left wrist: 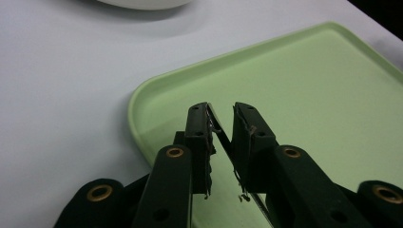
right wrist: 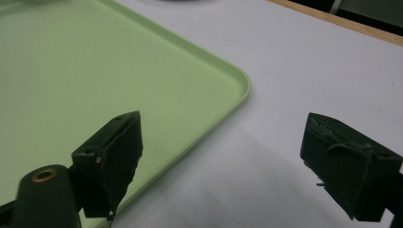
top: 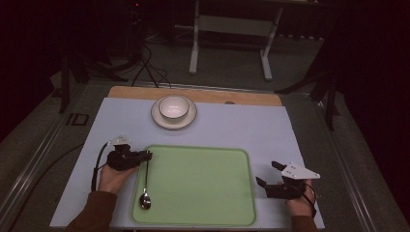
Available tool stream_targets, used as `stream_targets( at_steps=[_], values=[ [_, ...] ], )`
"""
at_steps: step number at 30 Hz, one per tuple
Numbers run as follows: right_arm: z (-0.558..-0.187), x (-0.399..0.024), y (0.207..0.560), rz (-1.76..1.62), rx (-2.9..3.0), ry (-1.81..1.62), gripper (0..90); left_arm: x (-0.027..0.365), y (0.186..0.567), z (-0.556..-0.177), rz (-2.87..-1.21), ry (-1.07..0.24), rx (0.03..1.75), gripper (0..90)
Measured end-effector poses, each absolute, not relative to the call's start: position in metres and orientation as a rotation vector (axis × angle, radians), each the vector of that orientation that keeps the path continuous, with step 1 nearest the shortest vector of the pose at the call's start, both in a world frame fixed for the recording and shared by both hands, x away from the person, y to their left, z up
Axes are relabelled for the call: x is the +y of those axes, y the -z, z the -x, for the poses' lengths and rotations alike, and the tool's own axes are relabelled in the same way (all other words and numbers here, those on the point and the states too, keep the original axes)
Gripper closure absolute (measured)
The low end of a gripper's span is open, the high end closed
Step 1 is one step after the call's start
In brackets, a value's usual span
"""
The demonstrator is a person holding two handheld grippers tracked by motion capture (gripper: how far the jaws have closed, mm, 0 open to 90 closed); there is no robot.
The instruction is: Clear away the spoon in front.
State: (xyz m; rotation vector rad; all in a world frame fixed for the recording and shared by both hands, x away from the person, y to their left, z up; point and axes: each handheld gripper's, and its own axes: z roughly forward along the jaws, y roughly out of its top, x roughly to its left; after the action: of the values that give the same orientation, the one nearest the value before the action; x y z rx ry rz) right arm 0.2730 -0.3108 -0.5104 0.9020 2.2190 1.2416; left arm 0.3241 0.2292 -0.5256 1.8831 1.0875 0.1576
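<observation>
Left gripper (left wrist: 221, 111) jaws slightly parted, spoon (top: 145, 186) handle between them; can't tell if the pads still press. Spoon lies along the left edge of the green tray (top: 203, 193), bowl end lower left. Right gripper (right wrist: 223, 142) spread wide, nothing between, lower right beside the tray.

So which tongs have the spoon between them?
The left tongs, at the tray's left edge; the spoon handle runs between them. The right tongs gape, nothing between them.
</observation>
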Motion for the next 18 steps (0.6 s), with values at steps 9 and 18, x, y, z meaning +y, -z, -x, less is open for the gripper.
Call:
stream_targets(
  at_steps=[9, 18],
  values=[
    [-0.2731, -0.3109, 0.5104, -0.904, 2.220, -1.242, 13.7, 0.2255, 0.5294, -0.3255, -1.914, -0.170, 1.092, 74.0],
    [-0.2731, -0.3108, 0.5103, -0.901, 2.222, -1.240, 13.8, 0.2236, 0.5334, -0.3277, -1.958, -0.196, 1.110, 64.7]
  ],
)
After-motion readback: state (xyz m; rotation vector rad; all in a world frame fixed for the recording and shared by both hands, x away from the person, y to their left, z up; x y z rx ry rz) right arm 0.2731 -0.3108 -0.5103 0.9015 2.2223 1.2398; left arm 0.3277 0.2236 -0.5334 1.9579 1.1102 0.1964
